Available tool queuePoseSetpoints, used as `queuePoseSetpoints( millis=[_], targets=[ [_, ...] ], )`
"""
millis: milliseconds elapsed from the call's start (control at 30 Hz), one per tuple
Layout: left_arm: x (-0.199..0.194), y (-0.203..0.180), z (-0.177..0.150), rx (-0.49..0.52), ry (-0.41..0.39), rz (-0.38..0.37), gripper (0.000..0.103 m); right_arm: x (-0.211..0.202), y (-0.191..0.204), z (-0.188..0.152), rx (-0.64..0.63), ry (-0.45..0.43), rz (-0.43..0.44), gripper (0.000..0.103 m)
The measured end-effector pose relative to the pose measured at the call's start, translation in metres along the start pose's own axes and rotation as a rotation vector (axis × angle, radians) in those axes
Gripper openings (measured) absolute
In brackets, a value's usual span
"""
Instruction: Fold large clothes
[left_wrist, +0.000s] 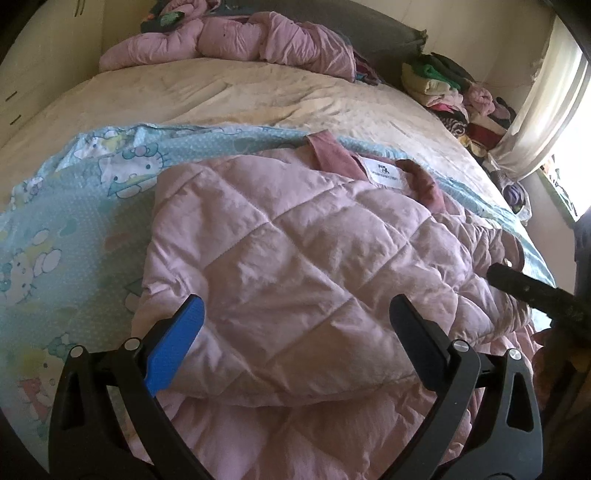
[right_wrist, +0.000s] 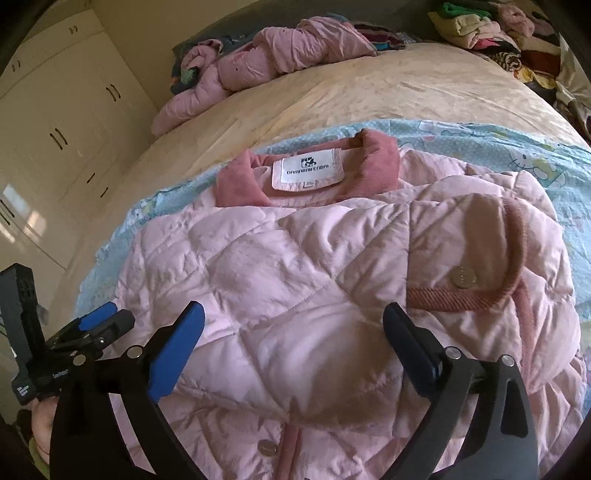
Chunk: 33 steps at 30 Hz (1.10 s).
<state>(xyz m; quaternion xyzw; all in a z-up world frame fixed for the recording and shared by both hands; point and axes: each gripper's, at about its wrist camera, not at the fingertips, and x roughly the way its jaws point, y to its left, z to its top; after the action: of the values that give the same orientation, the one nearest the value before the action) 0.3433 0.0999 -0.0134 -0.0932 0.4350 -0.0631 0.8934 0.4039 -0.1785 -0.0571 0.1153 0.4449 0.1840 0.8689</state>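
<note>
A pink quilted jacket (left_wrist: 295, 266) lies on a blue cartoon-print sheet (left_wrist: 74, 206) on the bed, its sides folded over the middle. Its dark pink collar with a white label (right_wrist: 308, 171) points away from me. A sleeve cuff with a button (right_wrist: 463, 277) lies across the jacket's right side. My left gripper (left_wrist: 295, 314) is open and empty just above the jacket's near part. My right gripper (right_wrist: 293, 317) is open and empty above the jacket (right_wrist: 280, 280). The left gripper also shows at the left edge of the right wrist view (right_wrist: 103, 321).
Another pink padded garment (left_wrist: 236, 44) lies bunched at the head of the bed. A pile of folded clothes (left_wrist: 454, 96) sits at the far right by a curtain (left_wrist: 546, 110). White wardrobes (right_wrist: 66, 129) stand left of the bed. The beige bedspread (left_wrist: 240, 96) stretches beyond the sheet.
</note>
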Motion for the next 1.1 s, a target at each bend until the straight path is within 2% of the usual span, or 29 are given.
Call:
queuePoseSetpoints(
  millis=[167,567,800,1100],
  targets=[
    [-0.007,-0.005,0.002,0.003,-0.009,0.021,0.094,-0.012,0.002,-0.001,-0.012,-0.033,-0.024,0.098],
    [-0.039,-0.01,0.007,0.007,-0.05,0.015,0.094,-0.04,0.013,-0.004,-0.026,-0.068,0.001,0.098],
    [-0.073,-0.012,0.003,0.006,-0.116,0.034,0.094,-0.064,0.023,-0.008,-0.044,-0.092,0.021,0.098],
    [-0.11,-0.02,-0.012,-0.026,-0.172,0.001,0.094,-0.105,0.029,-0.015,-0.055,-0.142,0.059,0.098]
  ],
)
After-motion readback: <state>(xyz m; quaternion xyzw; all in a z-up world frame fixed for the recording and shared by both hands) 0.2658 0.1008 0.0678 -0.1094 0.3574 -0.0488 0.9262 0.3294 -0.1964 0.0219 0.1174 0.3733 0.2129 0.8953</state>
